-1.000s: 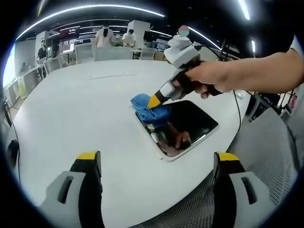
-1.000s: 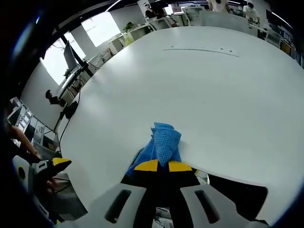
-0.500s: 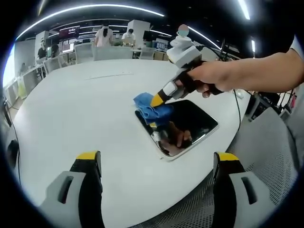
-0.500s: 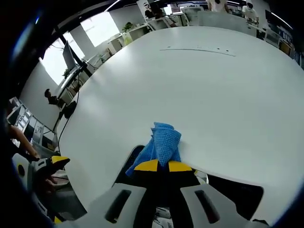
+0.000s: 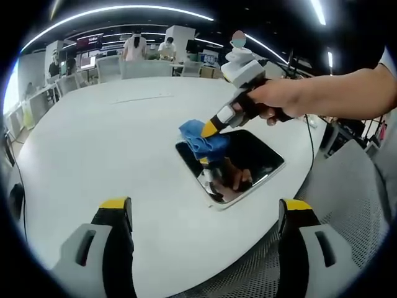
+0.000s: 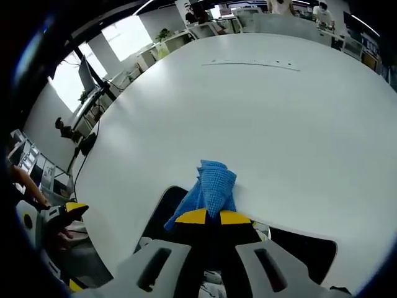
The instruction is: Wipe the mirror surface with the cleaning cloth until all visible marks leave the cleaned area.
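A flat rectangular mirror [image 5: 248, 162] with a pale rim lies on the white round table [image 5: 99, 136], reflecting dark ceiling. A crumpled blue cleaning cloth [image 5: 200, 138] rests on the mirror's far left part, and my right gripper [image 5: 209, 129], held by a person's hand, is shut on it. From the right gripper view the cloth [image 6: 213, 188] sticks out past the closed yellow-tipped jaws of my right gripper [image 6: 207, 216], with the mirror [image 6: 310, 247] beneath. My left gripper [image 5: 205, 208] hovers open near the table's front edge, nothing between its jaws.
A mesh office chair [image 5: 350, 205] stands at the right beside the table edge. Chairs, desks and people stand at the far end of the room [image 5: 146, 53]. In the right gripper view my left gripper [image 6: 53, 217] shows at the left, beyond the table edge.
My right gripper has dragged the cloth a little rightward and farther along the mirror, uncovering more of its left corner. The left gripper has stayed put.
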The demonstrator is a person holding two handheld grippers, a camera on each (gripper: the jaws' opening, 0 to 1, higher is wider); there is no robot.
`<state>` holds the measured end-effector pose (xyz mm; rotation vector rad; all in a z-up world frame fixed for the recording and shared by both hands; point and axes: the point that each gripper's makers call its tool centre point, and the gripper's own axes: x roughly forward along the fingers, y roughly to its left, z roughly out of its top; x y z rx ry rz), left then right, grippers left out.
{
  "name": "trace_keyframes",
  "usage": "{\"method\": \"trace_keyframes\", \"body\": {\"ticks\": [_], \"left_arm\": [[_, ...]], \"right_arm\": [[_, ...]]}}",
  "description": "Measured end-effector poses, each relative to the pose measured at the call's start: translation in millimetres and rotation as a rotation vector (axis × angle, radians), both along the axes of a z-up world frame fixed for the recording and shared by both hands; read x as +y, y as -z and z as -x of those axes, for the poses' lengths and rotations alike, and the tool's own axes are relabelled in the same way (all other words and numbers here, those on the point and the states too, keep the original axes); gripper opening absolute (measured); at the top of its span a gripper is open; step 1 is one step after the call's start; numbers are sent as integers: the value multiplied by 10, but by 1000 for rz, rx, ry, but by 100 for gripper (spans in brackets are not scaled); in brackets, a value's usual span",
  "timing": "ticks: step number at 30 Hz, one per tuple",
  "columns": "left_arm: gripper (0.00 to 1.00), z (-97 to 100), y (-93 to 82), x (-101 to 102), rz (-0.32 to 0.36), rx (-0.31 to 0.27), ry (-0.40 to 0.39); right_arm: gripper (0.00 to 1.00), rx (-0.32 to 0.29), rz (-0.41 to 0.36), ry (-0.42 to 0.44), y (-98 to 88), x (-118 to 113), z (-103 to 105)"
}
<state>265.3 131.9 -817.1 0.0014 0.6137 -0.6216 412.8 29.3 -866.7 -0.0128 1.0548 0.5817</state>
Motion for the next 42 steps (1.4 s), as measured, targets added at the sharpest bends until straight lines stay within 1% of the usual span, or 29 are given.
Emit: {"method": "trace_keyframes", "body": {"ticks": [7,11,16,42], "left_arm": [[97,-5,-5,4,-1,-3,-2],[98,-9,-5,4,-2,-5,-1],[98,-11,-8,0,-4,-7,2],[99,-23,-30,-1,3,-23,-6]], "right_arm": [[0,-8,0,5,1,3,1],[0,-22,9,1,-4,2,22],[0,-23,10,4,-8,-6,55],[0,-11,-10,14,-4,-1,402]]}}
